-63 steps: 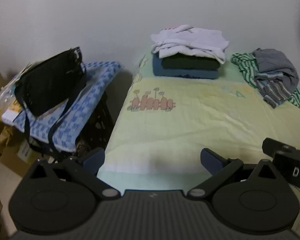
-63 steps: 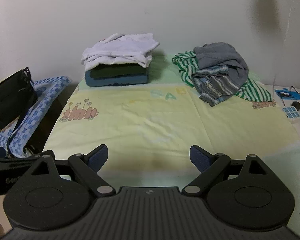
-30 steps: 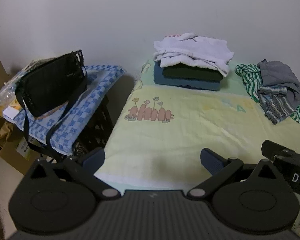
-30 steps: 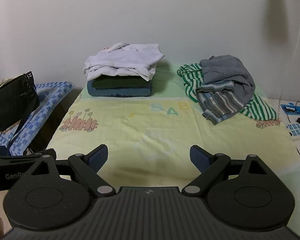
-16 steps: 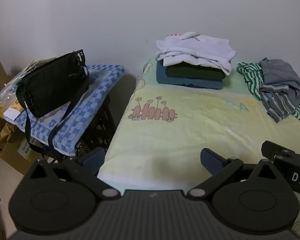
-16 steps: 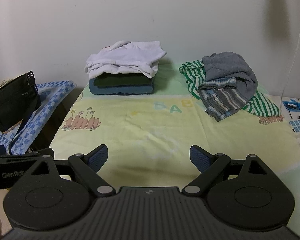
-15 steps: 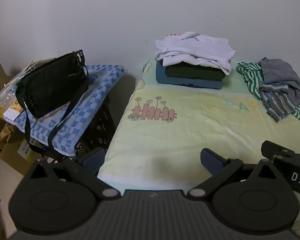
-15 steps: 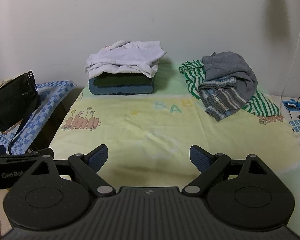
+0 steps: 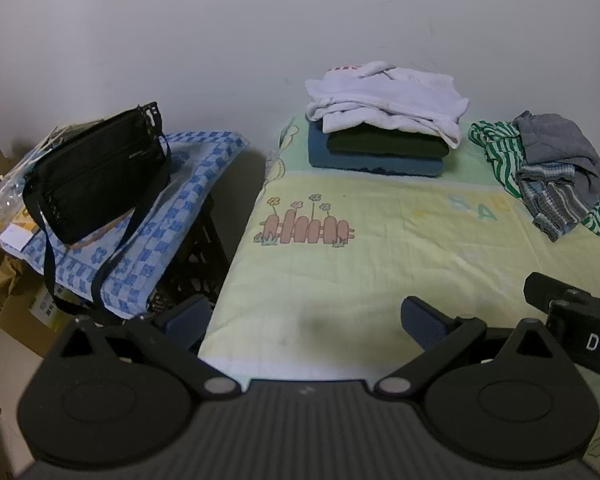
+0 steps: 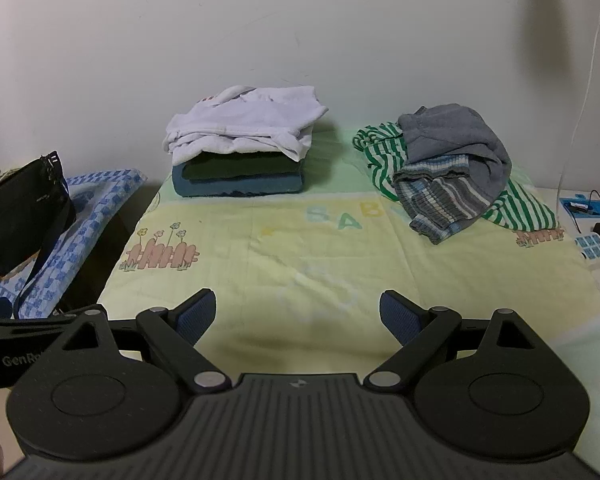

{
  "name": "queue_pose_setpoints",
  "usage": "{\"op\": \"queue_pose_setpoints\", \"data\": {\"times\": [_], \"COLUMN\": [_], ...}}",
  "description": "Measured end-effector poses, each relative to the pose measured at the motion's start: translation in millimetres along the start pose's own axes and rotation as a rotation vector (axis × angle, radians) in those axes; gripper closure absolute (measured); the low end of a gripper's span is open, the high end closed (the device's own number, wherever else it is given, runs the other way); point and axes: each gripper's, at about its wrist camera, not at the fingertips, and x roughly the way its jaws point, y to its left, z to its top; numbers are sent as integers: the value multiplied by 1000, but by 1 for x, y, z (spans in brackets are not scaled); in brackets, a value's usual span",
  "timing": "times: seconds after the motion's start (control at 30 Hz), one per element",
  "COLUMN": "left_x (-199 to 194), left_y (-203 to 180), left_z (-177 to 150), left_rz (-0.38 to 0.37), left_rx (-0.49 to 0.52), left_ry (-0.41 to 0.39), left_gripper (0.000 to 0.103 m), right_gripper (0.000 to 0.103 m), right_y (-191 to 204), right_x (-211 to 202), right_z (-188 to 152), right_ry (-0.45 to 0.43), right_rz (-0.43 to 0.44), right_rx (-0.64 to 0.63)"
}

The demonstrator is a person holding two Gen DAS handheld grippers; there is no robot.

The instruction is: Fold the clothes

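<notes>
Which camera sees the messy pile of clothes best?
The right wrist view. There the messy pile of clothes sits whole, well inside the picture, with its grey, striped and green-and-white pieces easy to tell apart. The left wrist view shows the same pile pushed toward the right edge, smaller and bent by the lens.

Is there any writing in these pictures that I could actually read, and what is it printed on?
"BABY" in pastel letters, on the yellow blanket covering the bed; the first letter is faint.
"GenR", cut off, on the left gripper at the edge of the right wrist view.
"DA", cut off, on the right gripper in the left wrist view.
Pink marks on the white garment topping the folded stack: too blurred to read.
Small print on the black bag: too small.
</notes>
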Motion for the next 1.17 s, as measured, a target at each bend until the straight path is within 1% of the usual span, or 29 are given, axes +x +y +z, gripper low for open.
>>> {"op": "queue_pose_setpoints", "data": {"times": [0.77, 1.17], "left_x": [19, 24], "left_y": [10, 10], "left_z": [9, 12], "left_rz": [-17, -14], "left_rx": [-2, 13], "left_ry": [31, 22], "left_gripper": [2, 2], "right_gripper": [12, 12], "right_y": [9, 12], "right_x": [11, 16], "right_z": [3, 4], "right_ry": [5, -2], "right_rz": [-27, -43], "right_rx": [6, 1]}}
